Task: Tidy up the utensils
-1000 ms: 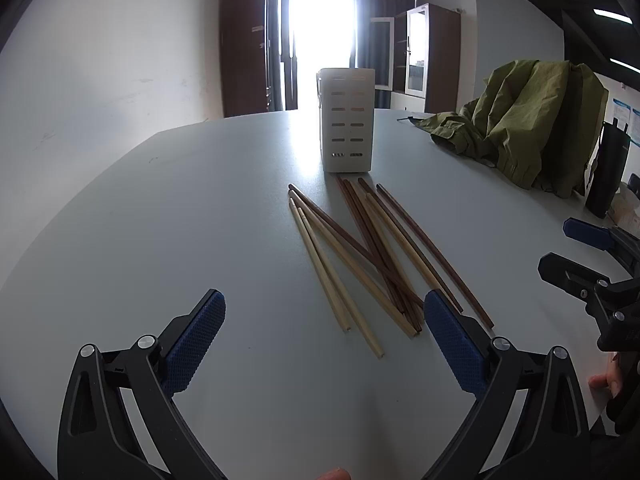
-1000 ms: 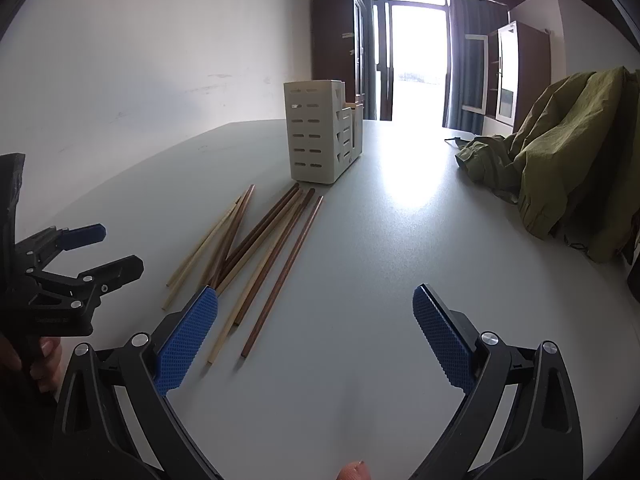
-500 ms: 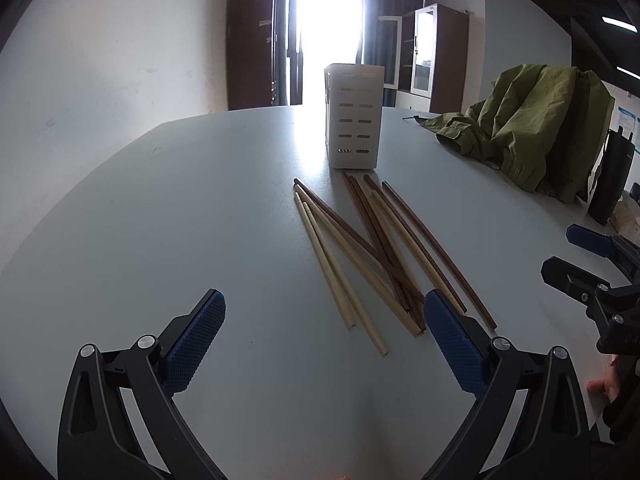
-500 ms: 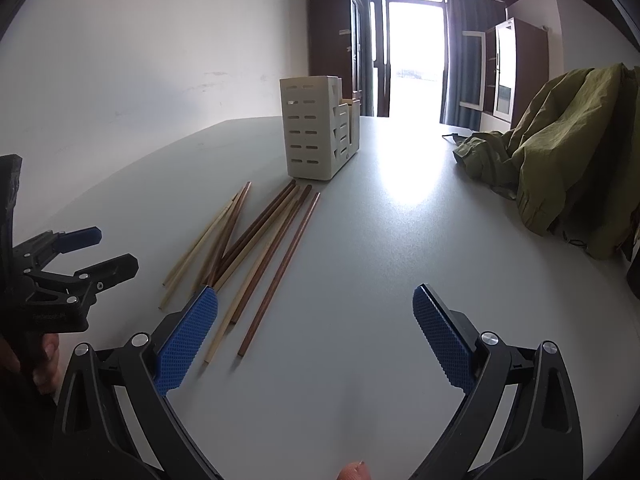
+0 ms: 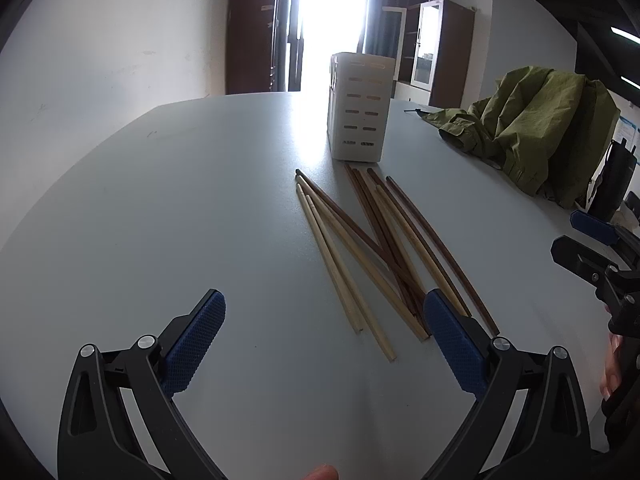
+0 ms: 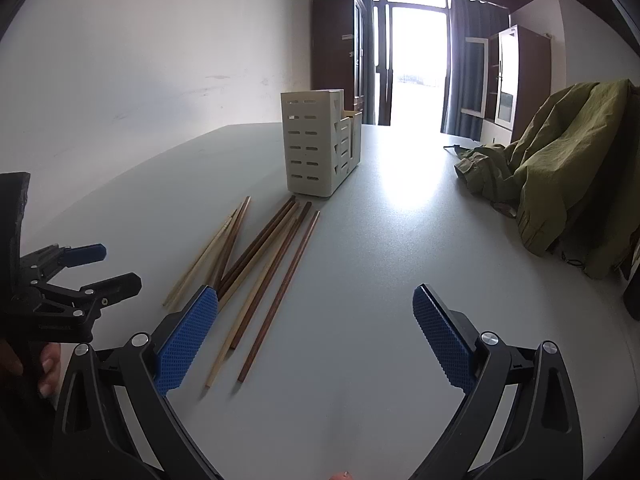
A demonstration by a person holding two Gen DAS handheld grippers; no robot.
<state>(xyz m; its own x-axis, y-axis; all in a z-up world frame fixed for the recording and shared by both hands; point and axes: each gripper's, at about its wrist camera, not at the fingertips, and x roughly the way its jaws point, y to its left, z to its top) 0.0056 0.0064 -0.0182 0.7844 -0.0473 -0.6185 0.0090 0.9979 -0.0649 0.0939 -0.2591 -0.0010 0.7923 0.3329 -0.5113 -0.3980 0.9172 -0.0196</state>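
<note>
A bunch of chopsticks (image 5: 376, 252) lies flat on the gray table (image 5: 180, 216), right in front of the white utensil holder (image 5: 359, 106). Some sticks are light wood and some are dark brown, and a few cross over each other. Their long way runs from the holder back toward the two claws, so one end of each stick is close to the holder and the other end points at the person. The holder stands up straight, and from here I cannot see if anything is inside it. The left claw (image 5: 324, 344) is open wide and holds nothing. The near ends of the light sticks sit just past the gap between its two blue pads, a bit toward its right pad. The right claw (image 6: 316, 336) is open wide too and is empty. The sticks lie off to its left side, with two ends just beside its left pad (image 6: 186, 338). I think the left claw is the better one to grab first, since the stick ends point almost straight into it. It would have to pinch a stick across its thin side. A green jacket (image 5: 536, 128) is piled far off to the right of the holder, out of the way.
</note>
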